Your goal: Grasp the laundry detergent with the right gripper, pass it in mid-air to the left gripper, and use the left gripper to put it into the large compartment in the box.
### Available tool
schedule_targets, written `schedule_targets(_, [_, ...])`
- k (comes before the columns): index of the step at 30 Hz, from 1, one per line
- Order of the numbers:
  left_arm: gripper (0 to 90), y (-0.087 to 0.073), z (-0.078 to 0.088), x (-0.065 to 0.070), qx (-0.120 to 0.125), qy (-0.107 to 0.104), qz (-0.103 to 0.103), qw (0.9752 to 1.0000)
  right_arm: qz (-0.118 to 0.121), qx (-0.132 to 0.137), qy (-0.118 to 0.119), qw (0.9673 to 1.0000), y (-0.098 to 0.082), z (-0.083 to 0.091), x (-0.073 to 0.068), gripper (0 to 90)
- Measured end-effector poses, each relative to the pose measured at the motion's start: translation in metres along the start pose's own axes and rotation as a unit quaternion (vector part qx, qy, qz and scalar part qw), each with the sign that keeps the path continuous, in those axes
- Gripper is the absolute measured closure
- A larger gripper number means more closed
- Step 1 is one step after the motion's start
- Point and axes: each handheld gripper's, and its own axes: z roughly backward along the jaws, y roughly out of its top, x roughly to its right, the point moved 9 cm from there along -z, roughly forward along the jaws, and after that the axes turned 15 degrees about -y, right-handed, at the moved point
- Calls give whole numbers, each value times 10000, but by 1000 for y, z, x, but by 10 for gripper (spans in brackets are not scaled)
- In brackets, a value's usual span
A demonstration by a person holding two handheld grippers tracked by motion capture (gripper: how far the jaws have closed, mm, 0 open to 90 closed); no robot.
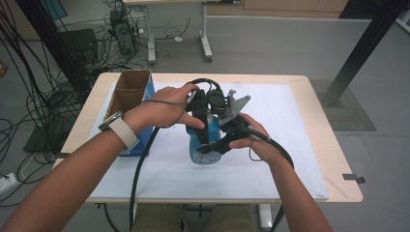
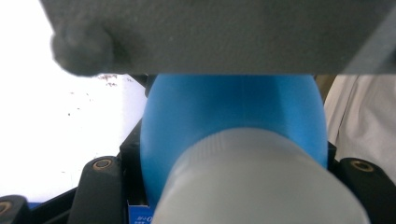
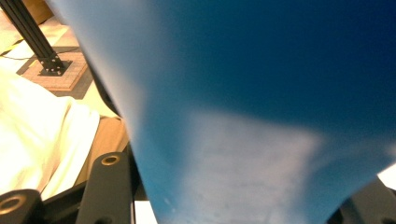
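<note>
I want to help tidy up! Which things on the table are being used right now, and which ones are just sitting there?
Being used:
- blue bottle with its grey cap
- left gripper, shut on the bottle
- right gripper, shut on the bottle

Just sitting there:
- open cardboard box, at the table's left
- white mat covering the table
</note>
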Motion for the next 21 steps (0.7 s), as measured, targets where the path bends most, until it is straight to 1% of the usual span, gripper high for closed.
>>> schedule_targets(3, [383, 0, 0, 0, 34, 5, -9, 10000, 10, -3, -9, 10000, 0, 0, 0, 430])
schedule_targets(15, [381, -1, 0, 0, 6, -8, 7, 10000, 20, 7, -10, 10000, 0, 0, 0, 430])
schedule_targets(16, [381, -1, 0, 0, 4, -9, 11, 10000, 37, 9, -22, 10000, 0, -1, 1, 430])
schedule_targets(17, [379, -1, 1, 0, 5, -4, 16, 10000, 104, 51, -39, 9999, 0, -2, 2, 430])
schedule_targets(19, [373, -1, 1, 0, -2, 7, 24, 10000, 37, 6, -15, 10000, -1, -1, 1, 430])
schedule_targets(21, [373, -1, 1, 0, 29, 17, 12, 10000, 36, 12, -7, 10000, -1, -2, 0, 430])
